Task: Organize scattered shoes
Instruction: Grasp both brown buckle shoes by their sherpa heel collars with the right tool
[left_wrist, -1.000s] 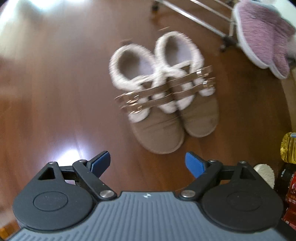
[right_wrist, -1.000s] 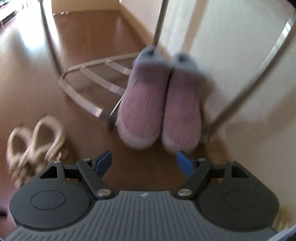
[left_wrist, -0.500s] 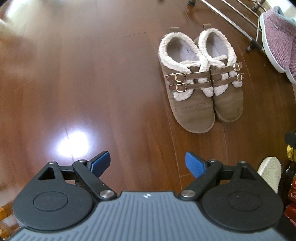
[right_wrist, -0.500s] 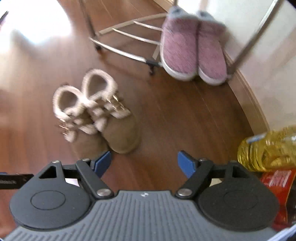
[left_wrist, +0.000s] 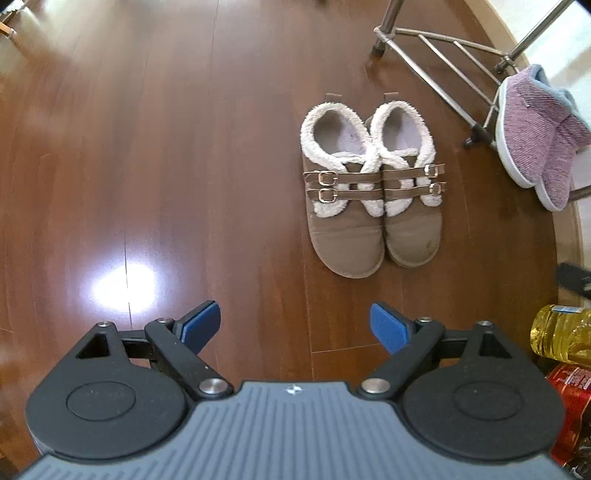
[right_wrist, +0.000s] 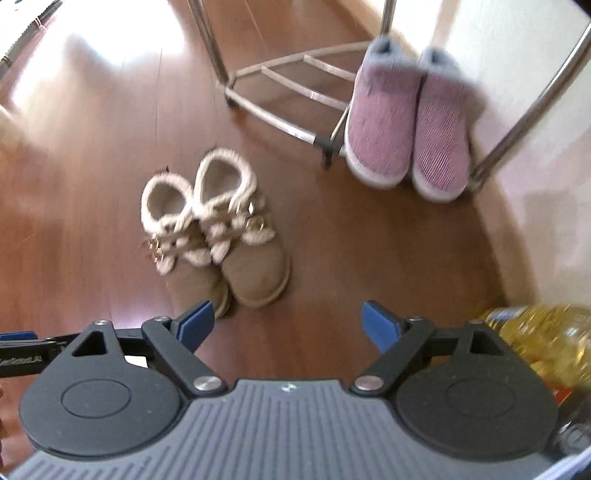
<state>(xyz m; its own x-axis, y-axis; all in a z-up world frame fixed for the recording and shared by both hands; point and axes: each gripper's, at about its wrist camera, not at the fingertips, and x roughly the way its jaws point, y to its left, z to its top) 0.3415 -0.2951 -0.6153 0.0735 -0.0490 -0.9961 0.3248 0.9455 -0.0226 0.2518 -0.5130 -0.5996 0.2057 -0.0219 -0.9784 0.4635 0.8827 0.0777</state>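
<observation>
A home: glossy wooden floor (left_wrist: 184, 147), a metal rack (right_wrist: 295, 85) by the white wall, fleece-lined slippers (left_wrist: 373, 192), purple house shoes (right_wrist: 406, 122), a cooking-oil bottle (left_wrist: 561, 332) at right.

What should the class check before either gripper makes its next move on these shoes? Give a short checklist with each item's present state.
1. Left gripper open, empty: ok.
2. Right gripper open, empty: ok.
3. Brown fleece shoes paired side by side on the floor: ok.
4. Purple slippers paired at the metal rack: ok.
5. Oil bottle close beside right gripper: not ok.
6. Whether brown shoes belong on the rack: cannot tell.
</observation>
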